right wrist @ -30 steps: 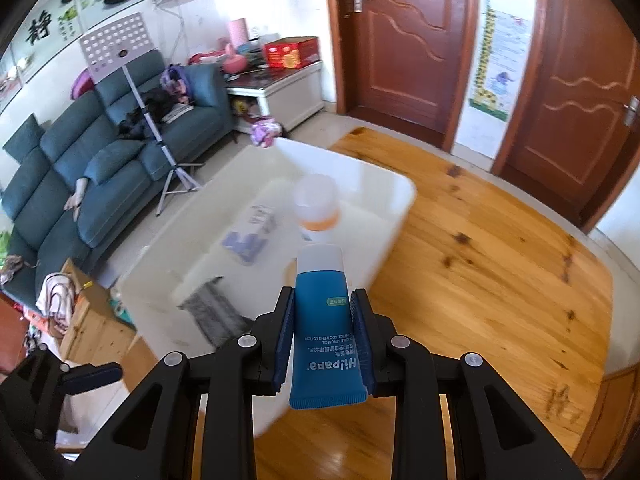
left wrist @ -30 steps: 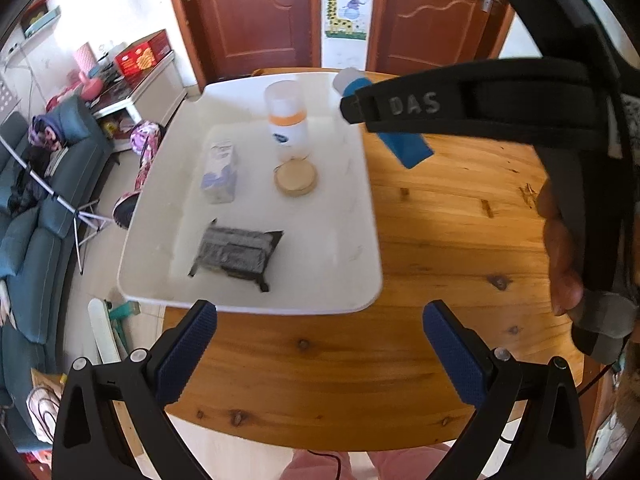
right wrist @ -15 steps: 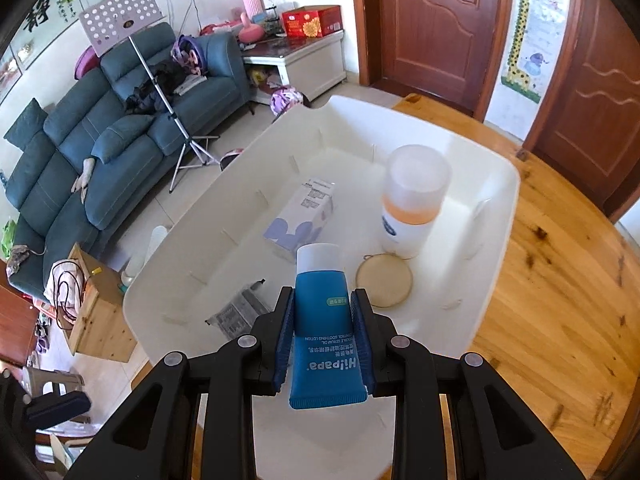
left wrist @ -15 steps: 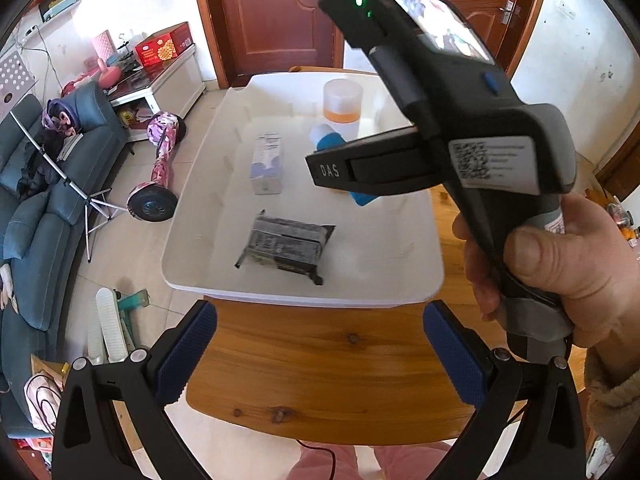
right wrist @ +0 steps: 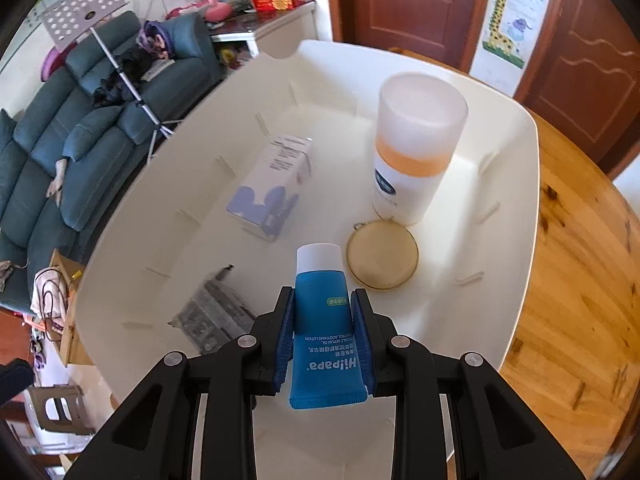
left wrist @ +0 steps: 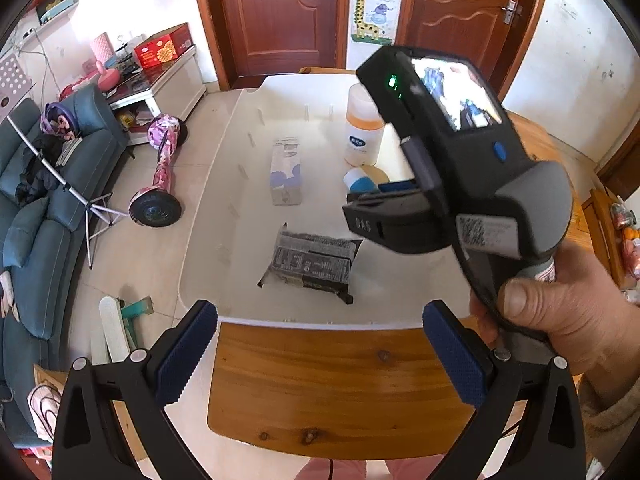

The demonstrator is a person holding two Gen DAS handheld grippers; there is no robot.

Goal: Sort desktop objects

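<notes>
I am holding the tube (right wrist: 327, 320) in my right claw (right wrist: 325, 334), its pads pressing both flanks of the blue body, white cap pointing forward and down into the tray (right wrist: 516, 264). The tube's long axis is running straight along my fingers, toward the upper middle of the right wrist frame. Just past the cap, slightly right of it, the round disc (right wrist: 382, 254) is lying flat, and behind that the bottle (right wrist: 414, 152) is standing upright; the box (right wrist: 272, 186) is lying to the upper left, and the packet (right wrist: 210, 316) to the lower left, near my claw. The bare tray floor directly below the cap looks to me like the drop spot — between packet and disc.

In the left wrist frame my right hand (left wrist: 560, 312) is gripping its handle at the right, the tool tilting down over the tray. My left claw (left wrist: 320, 344) is hanging wide open and empty over the worktop (left wrist: 320, 392) at the tray's near rim — so the right one is far nearer the job.
</notes>
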